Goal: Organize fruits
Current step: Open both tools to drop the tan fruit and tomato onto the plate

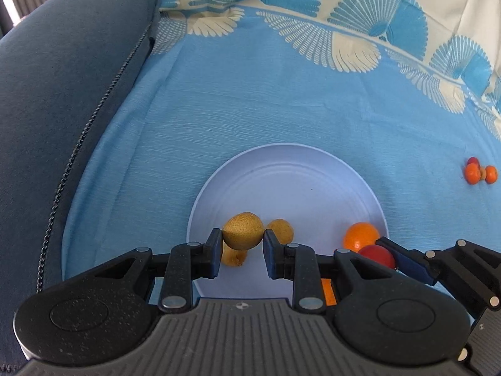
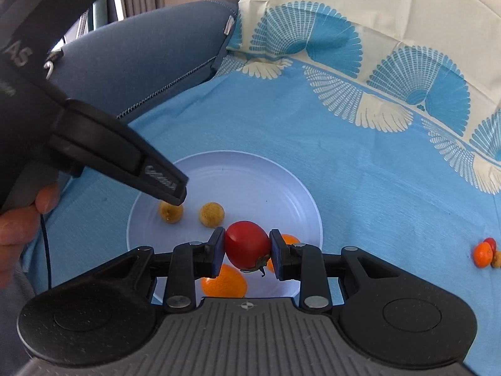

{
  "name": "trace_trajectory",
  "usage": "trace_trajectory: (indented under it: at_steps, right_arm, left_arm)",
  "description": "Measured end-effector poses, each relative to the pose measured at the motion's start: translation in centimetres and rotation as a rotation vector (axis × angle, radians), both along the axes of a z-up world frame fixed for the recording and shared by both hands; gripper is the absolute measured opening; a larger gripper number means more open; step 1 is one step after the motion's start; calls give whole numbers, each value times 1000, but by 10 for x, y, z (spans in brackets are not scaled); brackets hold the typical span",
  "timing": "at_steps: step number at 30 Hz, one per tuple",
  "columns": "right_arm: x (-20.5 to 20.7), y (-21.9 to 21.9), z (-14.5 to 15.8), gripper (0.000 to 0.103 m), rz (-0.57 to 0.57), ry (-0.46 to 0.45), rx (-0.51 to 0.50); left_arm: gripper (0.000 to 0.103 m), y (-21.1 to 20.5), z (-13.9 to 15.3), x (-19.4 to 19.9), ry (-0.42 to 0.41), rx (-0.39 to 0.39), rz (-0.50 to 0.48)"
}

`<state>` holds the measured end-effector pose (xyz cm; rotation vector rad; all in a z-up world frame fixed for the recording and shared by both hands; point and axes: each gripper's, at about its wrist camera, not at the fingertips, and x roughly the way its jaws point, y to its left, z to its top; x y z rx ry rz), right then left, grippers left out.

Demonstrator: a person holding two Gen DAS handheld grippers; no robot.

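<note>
My left gripper (image 1: 242, 242) is shut on a yellow-brown fruit (image 1: 243, 228) just above the near left part of the white plate (image 1: 281, 175). Two more yellow fruits (image 1: 283, 230) lie on the plate, one of them (image 1: 233, 258) right under the held one. My right gripper (image 2: 247, 249) is shut on a red tomato (image 2: 245, 242) over the plate's (image 2: 250, 172) near side. Two oranges (image 2: 224, 283) rest below it. In the left wrist view the tomato (image 1: 377, 255) shows beside an orange (image 1: 360, 235). A left gripper finger (image 2: 166, 185) hangs over a yellow fruit (image 2: 170, 214).
The plate stands on a light blue cloth (image 1: 250, 94) with a fan pattern at its far edge. A grey-blue cushion (image 1: 62, 94) with a zip rises at the left. A small cluster of orange and red fruits (image 1: 479, 172) lies on the cloth at the right. A hand (image 2: 18, 222) grips the left tool.
</note>
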<state>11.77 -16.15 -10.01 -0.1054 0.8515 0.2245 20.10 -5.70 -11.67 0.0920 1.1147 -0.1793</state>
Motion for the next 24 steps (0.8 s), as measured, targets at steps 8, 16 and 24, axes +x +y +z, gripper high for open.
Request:
trace_trajectory:
  at_steps: [8, 16, 24]
  right_arm:
    - [-5, -1, 11, 76, -7, -52, 6]
    - [-64, -10, 52, 91, -90, -32, 41]
    - [-138, -7, 97, 98, -155, -120, 78]
  left_arm:
    - [103, 13, 30, -19, -104, -49, 22]
    - [103, 36, 66, -84, -102, -11, 74]
    - [103, 62, 112, -153, -160, -41, 126]
